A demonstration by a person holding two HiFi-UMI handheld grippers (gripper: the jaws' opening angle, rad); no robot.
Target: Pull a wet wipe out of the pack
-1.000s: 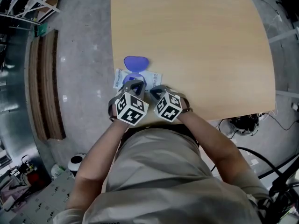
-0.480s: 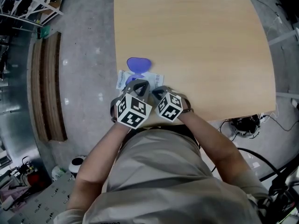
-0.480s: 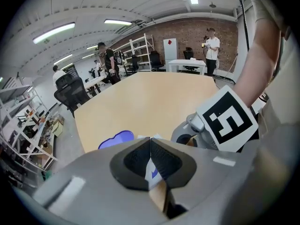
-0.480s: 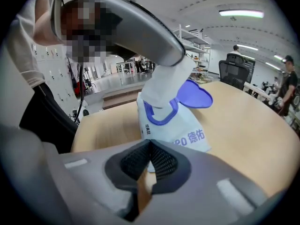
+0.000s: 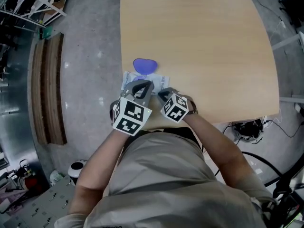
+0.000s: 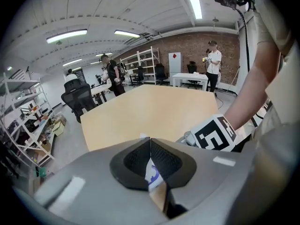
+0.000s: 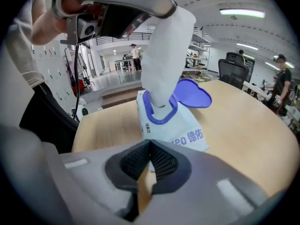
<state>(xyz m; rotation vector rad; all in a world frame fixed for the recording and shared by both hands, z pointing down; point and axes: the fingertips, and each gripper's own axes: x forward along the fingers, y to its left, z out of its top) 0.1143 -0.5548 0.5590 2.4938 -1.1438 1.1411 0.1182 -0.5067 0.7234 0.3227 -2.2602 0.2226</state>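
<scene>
A white wet-wipe pack (image 7: 180, 128) with a blue rim lies at the table's near left corner, its blue lid (image 7: 193, 93) flipped open. My left gripper (image 7: 136, 8) is shut on a white wipe (image 7: 164, 55) that stretches up out of the pack's opening. In the left gripper view the jaws (image 6: 150, 146) are closed with a strip of wipe (image 6: 153, 175) showing behind them. My right gripper (image 7: 150, 149) is shut on the pack's near edge and holds it on the table. In the head view both grippers (image 5: 142, 87) (image 5: 164, 95) hide most of the pack (image 5: 163, 80); the lid (image 5: 144, 66) shows.
The light wooden table (image 5: 199, 46) stretches away from the pack. Its left edge (image 5: 120, 56) runs right beside the pack, with grey floor below. People, chairs and shelves stand far off in the room.
My left gripper has lifted up from the pack, drawing the wipe out with it. The right gripper has stayed at the pack's edge.
</scene>
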